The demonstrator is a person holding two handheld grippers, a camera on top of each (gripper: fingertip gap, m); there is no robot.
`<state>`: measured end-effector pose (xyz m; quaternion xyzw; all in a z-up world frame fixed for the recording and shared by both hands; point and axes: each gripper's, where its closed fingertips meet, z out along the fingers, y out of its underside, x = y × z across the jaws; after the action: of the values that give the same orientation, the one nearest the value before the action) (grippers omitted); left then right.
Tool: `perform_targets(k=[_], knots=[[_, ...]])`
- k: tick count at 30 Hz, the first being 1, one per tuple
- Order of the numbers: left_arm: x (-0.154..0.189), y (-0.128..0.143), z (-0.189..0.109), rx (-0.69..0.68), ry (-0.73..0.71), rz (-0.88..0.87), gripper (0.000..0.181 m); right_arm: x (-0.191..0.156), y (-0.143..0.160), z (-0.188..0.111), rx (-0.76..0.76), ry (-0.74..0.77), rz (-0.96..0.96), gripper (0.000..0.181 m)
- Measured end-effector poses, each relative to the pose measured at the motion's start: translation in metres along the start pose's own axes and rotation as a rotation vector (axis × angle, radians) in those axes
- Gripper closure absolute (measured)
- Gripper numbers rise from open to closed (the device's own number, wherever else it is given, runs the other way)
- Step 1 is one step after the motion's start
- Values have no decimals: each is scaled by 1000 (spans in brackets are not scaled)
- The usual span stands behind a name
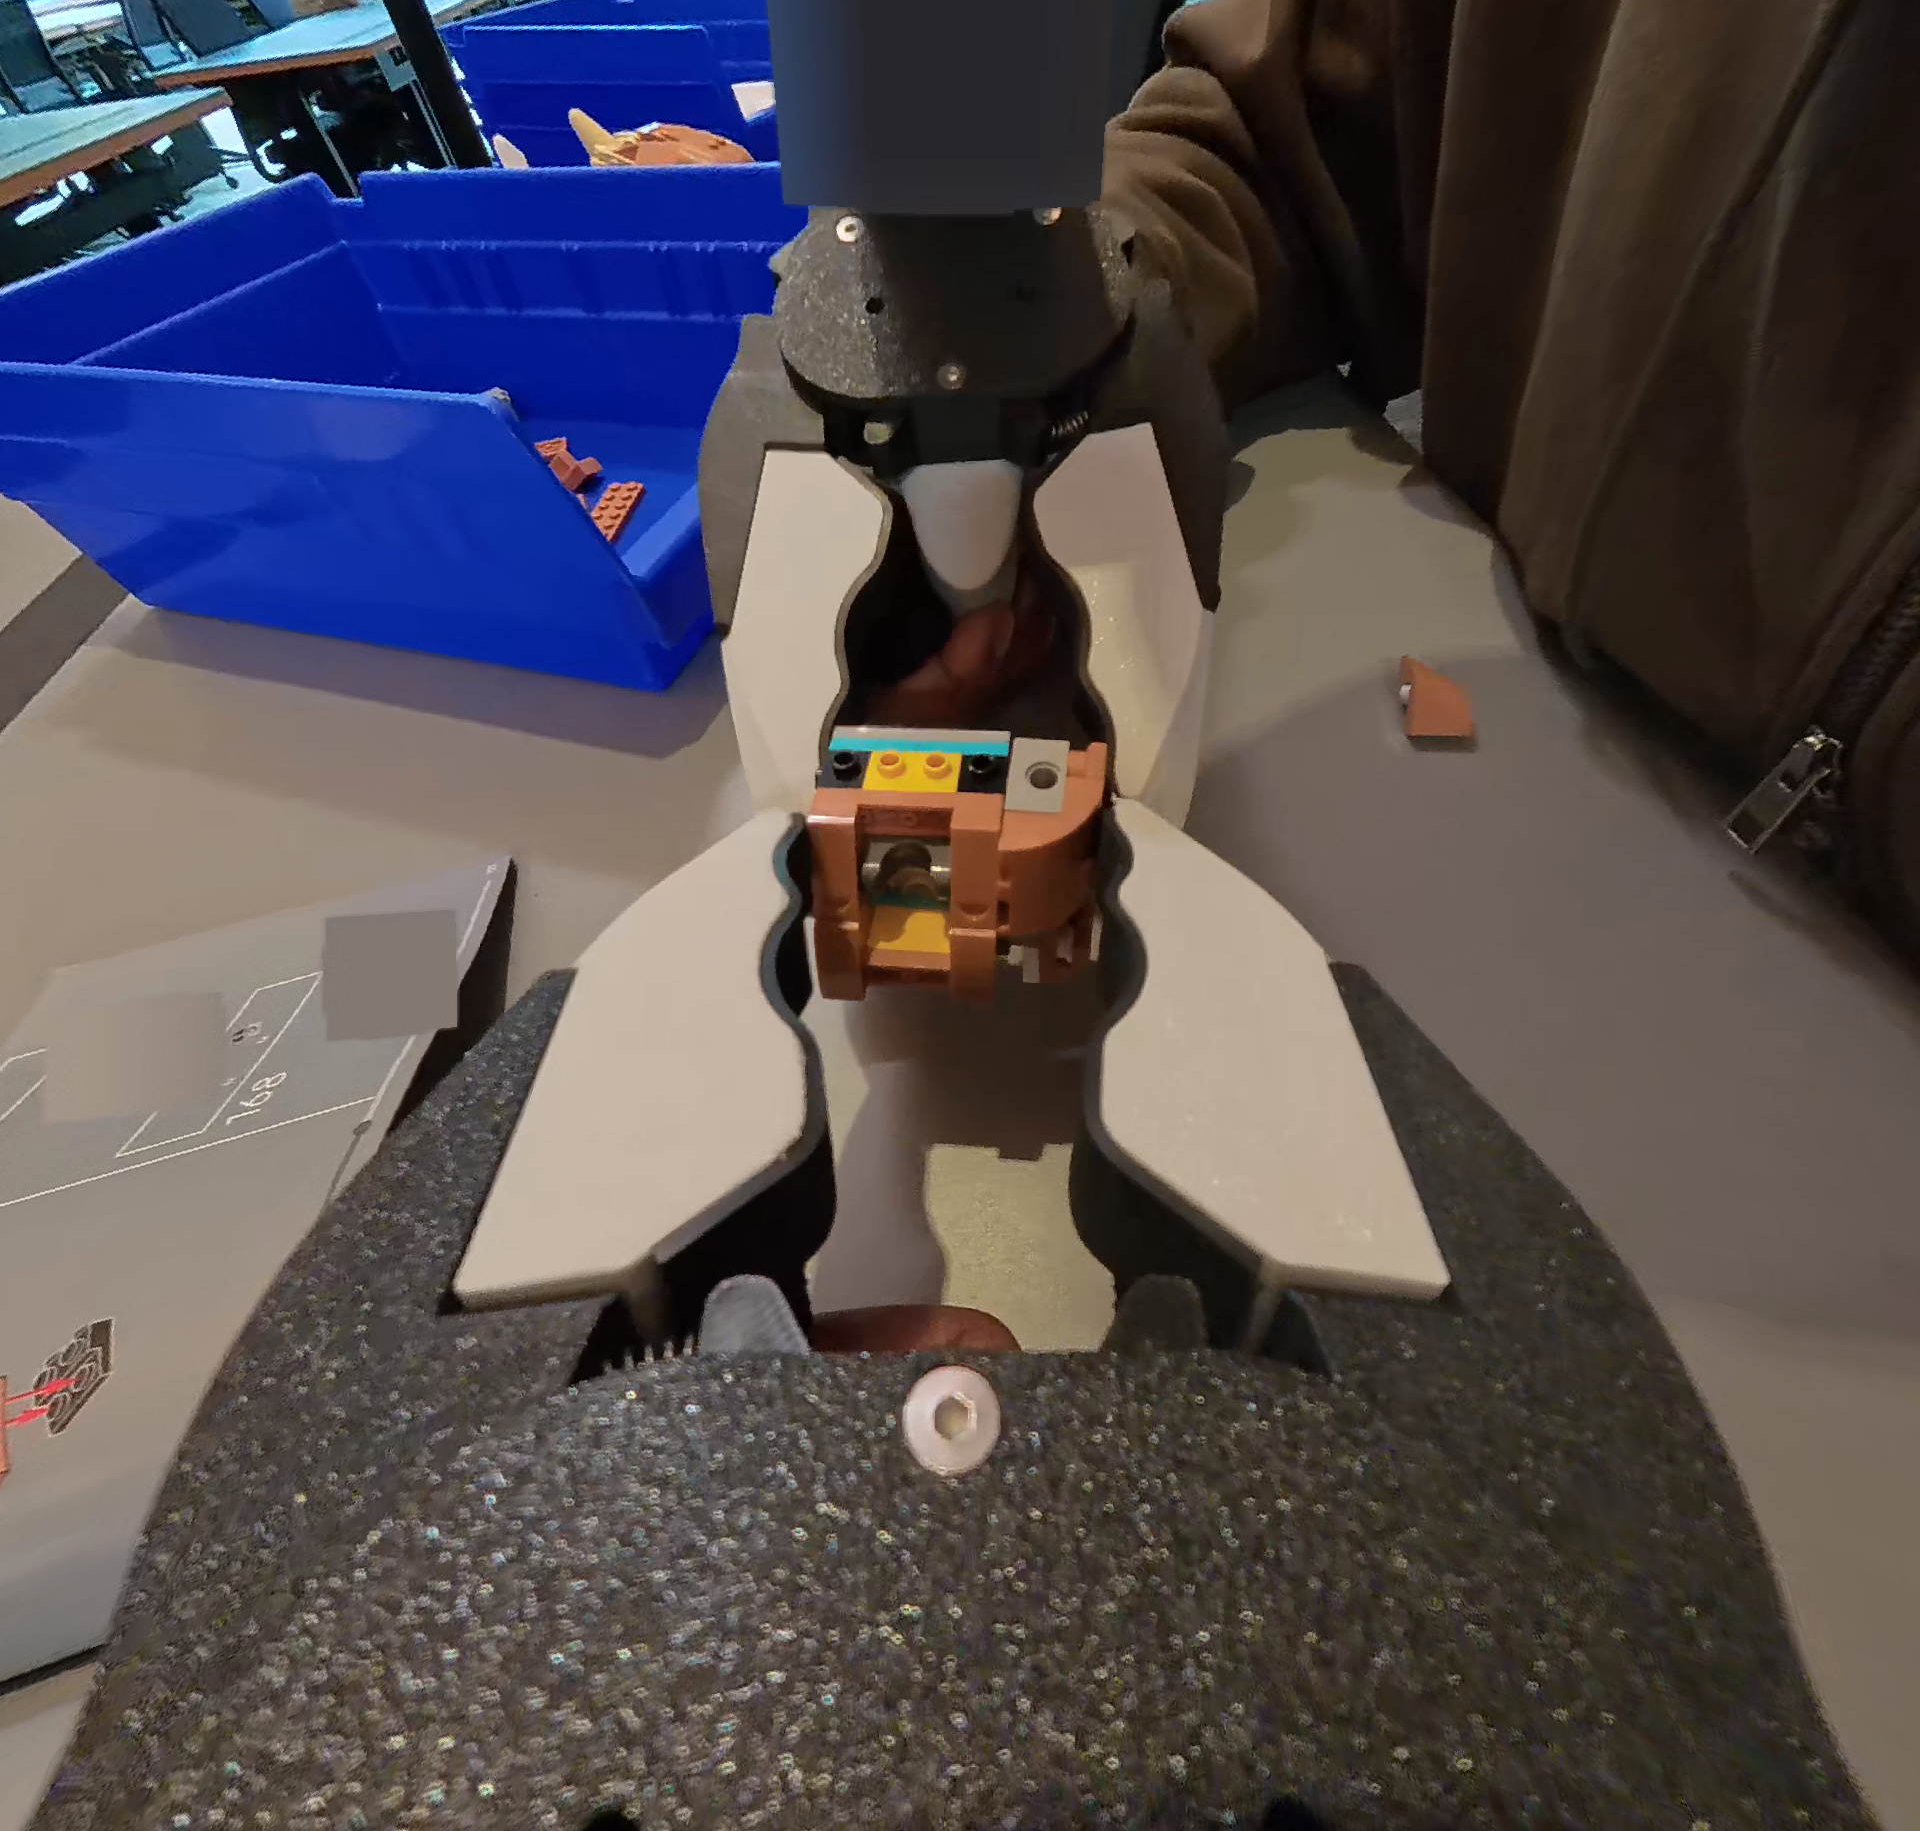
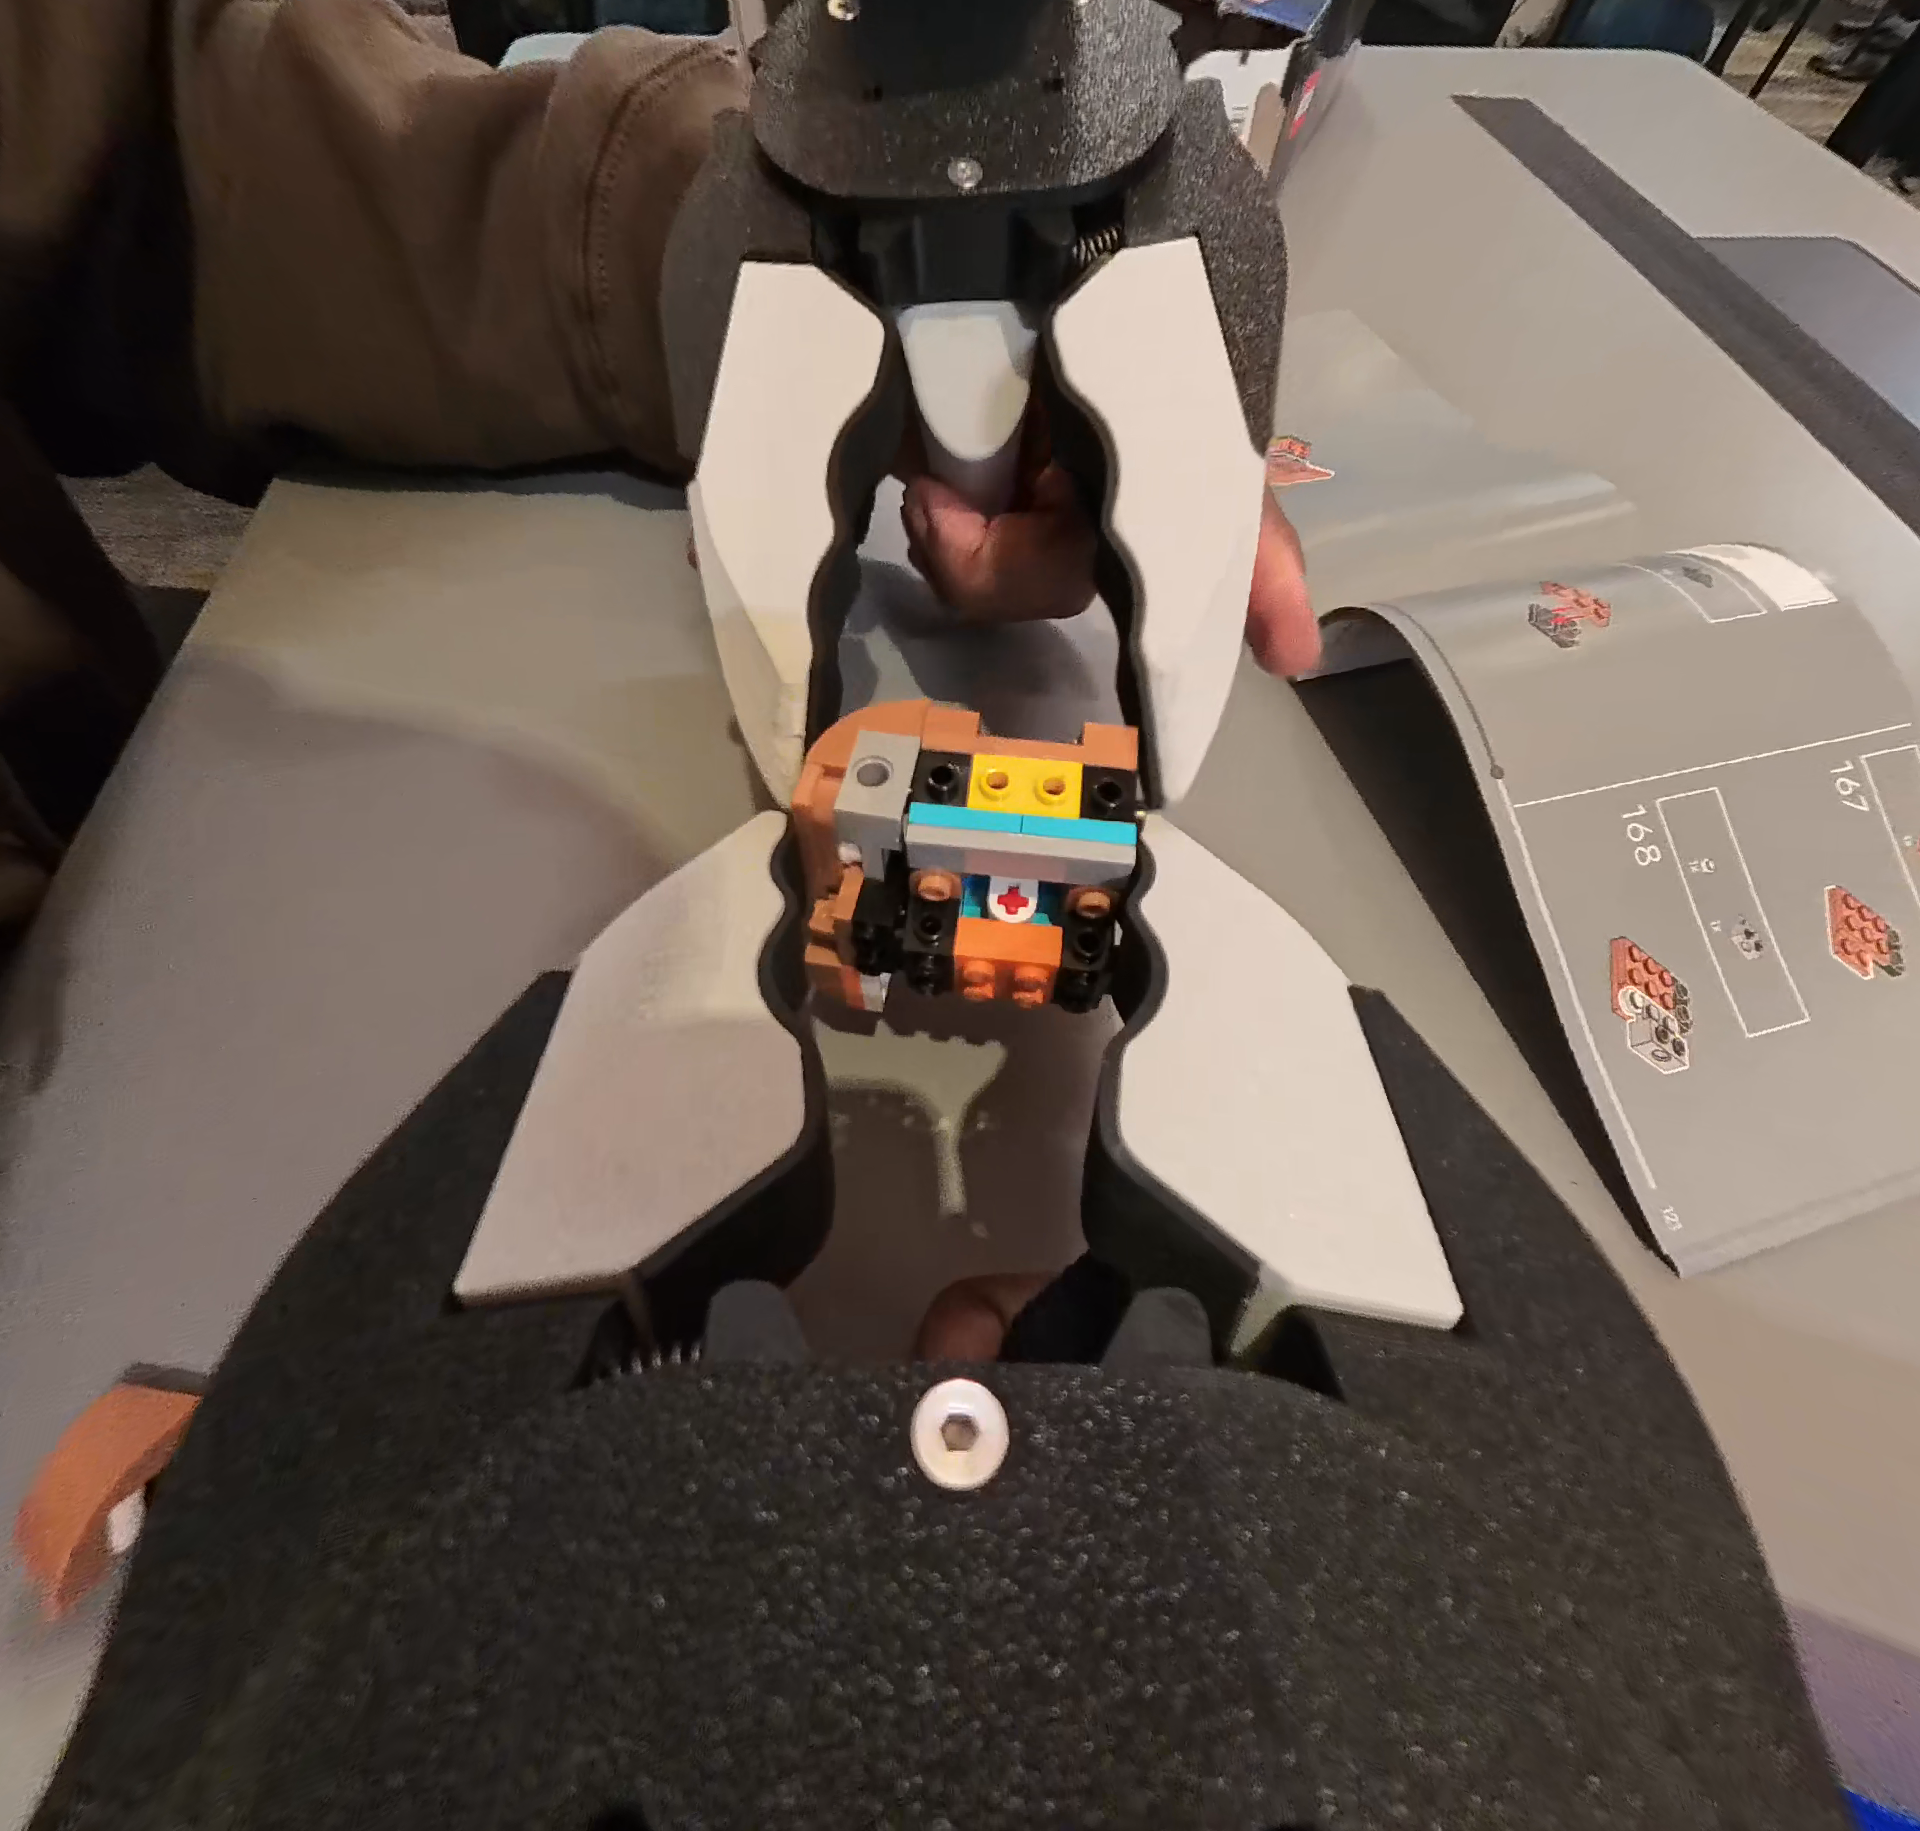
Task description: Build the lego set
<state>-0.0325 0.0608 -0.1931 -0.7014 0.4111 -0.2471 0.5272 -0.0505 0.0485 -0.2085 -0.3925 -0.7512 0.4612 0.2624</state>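
Both grippers, left (image 1: pixel 951 908) and right (image 2: pixel 961 908), clenched on half-built lego block (image 1: pixel 951 867); brown slope piece (image 1: pixel 1437 701) loose, unattached

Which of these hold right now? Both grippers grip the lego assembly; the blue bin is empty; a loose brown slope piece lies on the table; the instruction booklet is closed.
1. Both the left gripper and right gripper grip the lego assembly: true.
2. The blue bin is empty: false, brown pieces lie inside.
3. A loose brown slope piece lies on the table: true.
4. The instruction booklet is closed: false, it lies open.
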Motion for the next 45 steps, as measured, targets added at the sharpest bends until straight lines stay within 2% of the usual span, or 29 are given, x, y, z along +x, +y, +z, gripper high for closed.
perform_targets(k=[10, 16, 20, 24, 31, 35, 45], knots=[[5, 3, -1, -14, 16, -7, 128, -6, 3, 4, -15, -39, 34, 124], [-1, 4, -2, -27, -31, 6, 128, -1, 5, 3, -30, -19, 70, 124], [-8, 15, 0, -100, -104, -2, 129, 9, 15, 4, -97, 51, 110, 124], [-3, 28, 4, -192, -112, 6, 130, 6, 27, 6, -180, 69, 96, 124], [1, 40, 11, -272, -133, 37, 128, 0, 42, 6, -279, 11, 144, 118], [1, 41, 13, -285, -144, 47, 128, -1, 47, 4, -304, 9, 139, 113], [-1, 41, 14, -285, -160, 37, 128, 0, 50, -1, -311, 22, 159, 115]])
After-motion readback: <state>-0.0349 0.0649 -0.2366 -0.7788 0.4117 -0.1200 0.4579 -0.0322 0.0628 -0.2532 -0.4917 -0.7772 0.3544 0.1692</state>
